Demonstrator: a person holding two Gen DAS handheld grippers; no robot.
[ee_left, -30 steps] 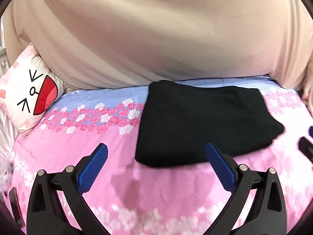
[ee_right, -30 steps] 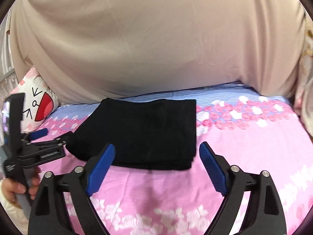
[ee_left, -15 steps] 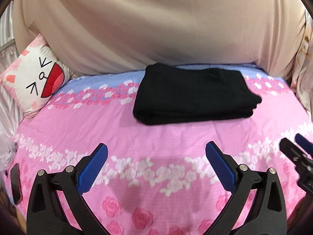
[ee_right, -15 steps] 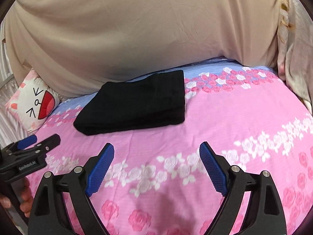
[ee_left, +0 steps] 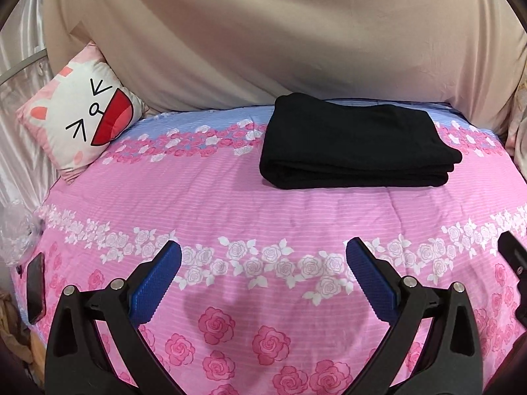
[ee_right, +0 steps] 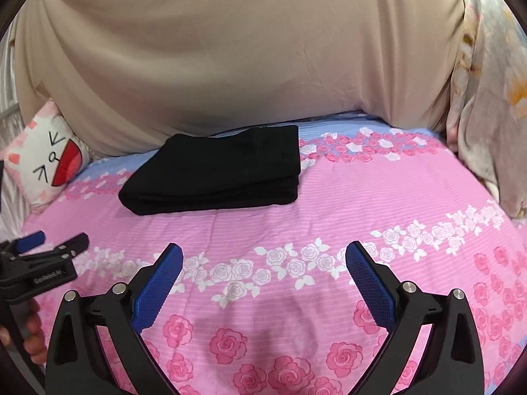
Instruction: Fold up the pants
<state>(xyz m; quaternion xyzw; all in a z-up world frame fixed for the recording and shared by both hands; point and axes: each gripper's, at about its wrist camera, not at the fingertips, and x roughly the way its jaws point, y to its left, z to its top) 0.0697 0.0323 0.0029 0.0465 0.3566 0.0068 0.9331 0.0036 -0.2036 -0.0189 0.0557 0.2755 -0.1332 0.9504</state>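
Note:
Black pants (ee_left: 355, 144) lie folded in a neat rectangle at the far side of the pink rose-print bedspread (ee_left: 250, 217), close to the beige drape. They appear in the right wrist view too, pants (ee_right: 217, 172) left of centre. My left gripper (ee_left: 263, 250) hovers open over the bedspread, well short of the pants, with nothing between its blue pads. My right gripper (ee_right: 264, 251) is the same distance back, its jaws still opening, nothing between them. The left gripper (ee_right: 52, 247) also shows at the left edge of the right wrist view, held by a hand.
A cat-face cushion (ee_left: 82, 118) leans at the far left. A beige drape (ee_left: 280, 33) hangs behind the bed. A dark phone (ee_left: 35, 288) lies at the left bed edge beside crinkled plastic (ee_left: 16, 233). A floral quilt (ee_right: 487, 105) is bunched at the far right.
Both grippers have drawn back from the folded pants, which now lie farther off and smaller in both views. The pants have stayed put on the bed.

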